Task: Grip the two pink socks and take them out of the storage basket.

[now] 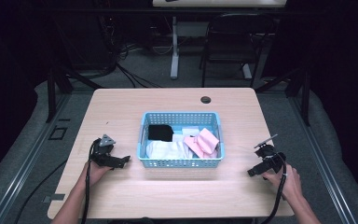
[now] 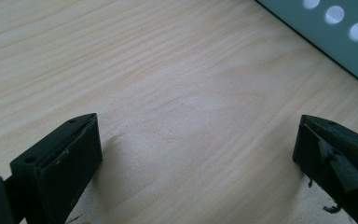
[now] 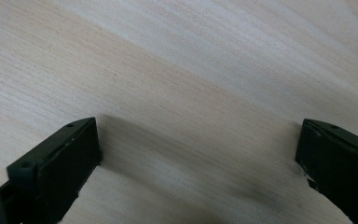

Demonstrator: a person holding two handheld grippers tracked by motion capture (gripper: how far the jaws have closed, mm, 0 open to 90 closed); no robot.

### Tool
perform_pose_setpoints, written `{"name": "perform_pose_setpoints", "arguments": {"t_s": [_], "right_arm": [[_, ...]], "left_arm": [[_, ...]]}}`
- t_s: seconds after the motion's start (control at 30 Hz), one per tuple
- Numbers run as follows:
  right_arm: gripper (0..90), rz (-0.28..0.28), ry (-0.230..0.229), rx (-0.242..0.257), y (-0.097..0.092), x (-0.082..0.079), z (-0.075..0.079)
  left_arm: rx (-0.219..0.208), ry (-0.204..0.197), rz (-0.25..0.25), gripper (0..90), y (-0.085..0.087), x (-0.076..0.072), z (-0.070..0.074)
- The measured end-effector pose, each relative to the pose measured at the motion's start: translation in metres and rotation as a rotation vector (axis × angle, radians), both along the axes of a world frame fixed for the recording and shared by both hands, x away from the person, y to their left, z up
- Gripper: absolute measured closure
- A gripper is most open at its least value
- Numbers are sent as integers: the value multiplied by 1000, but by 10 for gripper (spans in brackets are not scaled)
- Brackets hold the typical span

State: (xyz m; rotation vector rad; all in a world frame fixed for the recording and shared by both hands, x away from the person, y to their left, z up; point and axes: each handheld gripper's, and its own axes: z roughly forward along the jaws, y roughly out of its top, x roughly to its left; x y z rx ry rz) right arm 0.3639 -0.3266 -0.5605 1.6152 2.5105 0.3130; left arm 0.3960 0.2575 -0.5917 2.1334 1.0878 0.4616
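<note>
- The blue basket [image 1: 181, 162] stands in the middle of the table [image 1: 121, 107]; inside it lie folded cloths: a black one [image 1: 160, 132] at the back left, a white one [image 1: 165, 150] at the front left, a pink one [image 1: 204, 142] at the right; there seems to be another pale piece behind the pink one, but the high view is too small to be sure.
- The left gripper [image 1: 121, 161] rests low over the table just beside the basket's left front corner; its fingers [image 2: 70, 158] stand wide apart with only bare wood between them; the basket wall [image 2: 335, 32] is seen at the upper right of the left gripper view.
- The right gripper [image 1: 255, 171] is near the table's right edge, well apart from the basket; its fingers [image 3: 60, 163] are also spread wide and hold nothing.
- To do the step well, I think one gripper should rise over the rim and come down on one cloth only, pinching a fold at its top; the other can steady the basket, which looks light.
</note>
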Motion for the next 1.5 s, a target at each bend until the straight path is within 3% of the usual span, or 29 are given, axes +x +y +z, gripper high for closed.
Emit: {"name": "perform_pose_setpoints", "arguments": {"t_s": [0.1, 0.23, 1.0, 1.07, 1.5], "right_arm": [[0, 14, 28, -12, 0, 2, 2], [0, 9, 18, -2, 1, 2, 6], [0, 71, -64, 46, 19, 2, 63], [0, 66, -95, 49, 21, 2, 71], [0, 120, -119, 51, 40, 10, 101]], "left_arm": [[0, 0, 0, 10, 0, 0, 0], [0, 0, 0, 10, 0, 0, 0], [2, 0, 1, 10, 0, 0, 0], [0, -5, 4, 10, 0, 0, 0], [1, -1, 2, 10, 0, 0, 0]]}}
